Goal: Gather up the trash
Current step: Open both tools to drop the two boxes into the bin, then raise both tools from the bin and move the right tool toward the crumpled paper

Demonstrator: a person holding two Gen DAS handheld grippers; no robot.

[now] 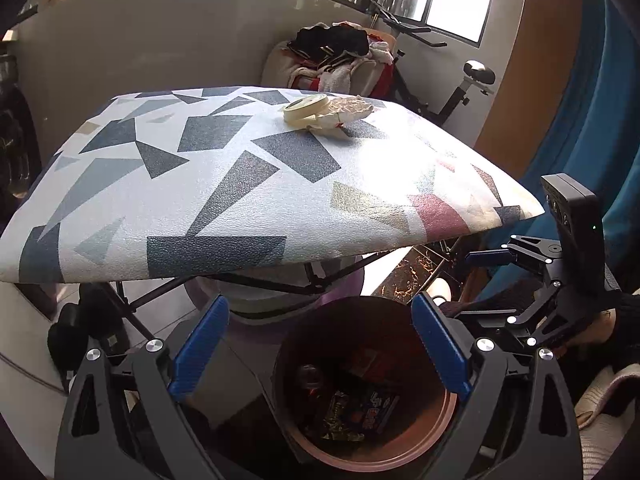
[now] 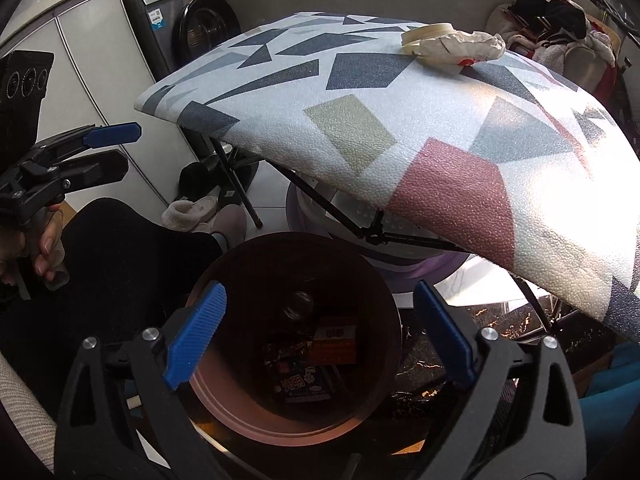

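A brown round bin (image 1: 362, 456) (image 2: 280, 428) stands on the floor by the table's near edge, holding snack wrappers (image 2: 302, 386), a small orange box (image 2: 334, 344) and a dark bottle. My left gripper (image 1: 320, 346) hovers over it, open and empty. My right gripper (image 2: 322, 334) is above the bin's mouth too, jaws wide with nothing between them. Far back on the patterned folding table (image 1: 200, 200) (image 2: 400, 120) lie a roll of masking tape (image 1: 306, 108) (image 2: 426, 34) and a crumpled paper wrapper (image 1: 352, 109) (image 2: 478, 48), touching each other.
A purple basin (image 2: 420, 268) sits under the table among its black legs. Slippers and socks (image 2: 192, 208) lie on the floor by a washing machine (image 2: 200, 20). Behind the table are a clothes pile (image 1: 340, 56) and an exercise bike (image 1: 452, 92).
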